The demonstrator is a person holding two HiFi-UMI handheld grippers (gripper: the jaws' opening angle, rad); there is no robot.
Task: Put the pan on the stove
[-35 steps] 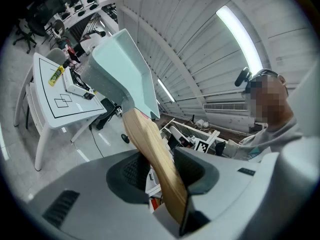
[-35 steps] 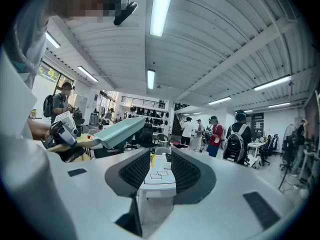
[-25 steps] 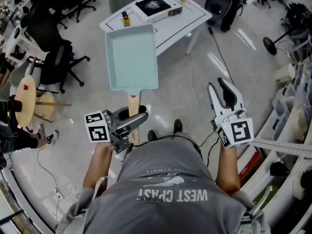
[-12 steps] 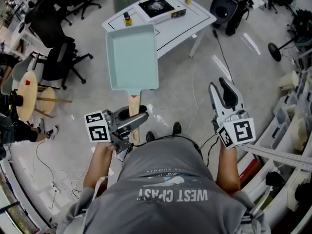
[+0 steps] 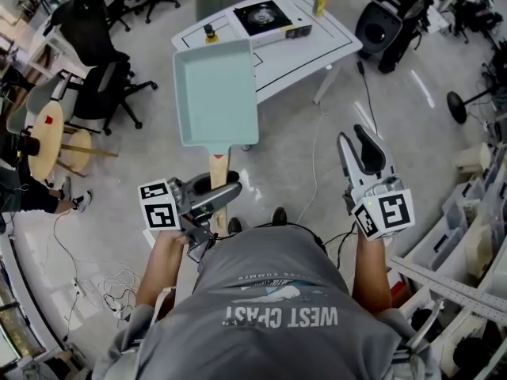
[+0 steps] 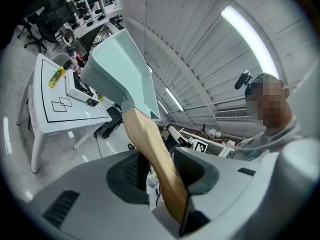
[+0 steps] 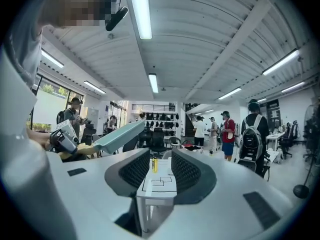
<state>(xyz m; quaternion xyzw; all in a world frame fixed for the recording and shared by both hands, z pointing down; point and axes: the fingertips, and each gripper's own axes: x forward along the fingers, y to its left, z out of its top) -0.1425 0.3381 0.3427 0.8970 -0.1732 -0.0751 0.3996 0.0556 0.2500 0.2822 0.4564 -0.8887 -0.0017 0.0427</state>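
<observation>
A pale green rectangular pan [image 5: 215, 92] with a wooden handle [image 5: 217, 187] is held out level above the floor. My left gripper [image 5: 215, 199] is shut on that handle; in the left gripper view the handle [image 6: 156, 164] runs between the pads up to the pan [image 6: 116, 66]. The black stove [image 5: 266, 17] sits on a white table [image 5: 305, 42] ahead, also seen small in the left gripper view as the stove [image 6: 80, 86]. My right gripper [image 5: 361, 153] is held level at the right, open with nothing between its fingers; its view looks at the table [image 7: 161, 178] and the pan [image 7: 119, 135].
A yellow bottle [image 5: 320, 0] and a small dark bottle [image 5: 210, 32] stand on the table. Office chairs [image 5: 99, 93] and a round wooden stool [image 5: 47, 153] are to the left. A cable [image 5: 315, 165] crosses the floor. Several people [image 7: 228, 134] stand far off.
Both grippers and the pan have been carried forward; the table and stove now lie nearer and further right in the head view. The grip on the handle is unchanged.
</observation>
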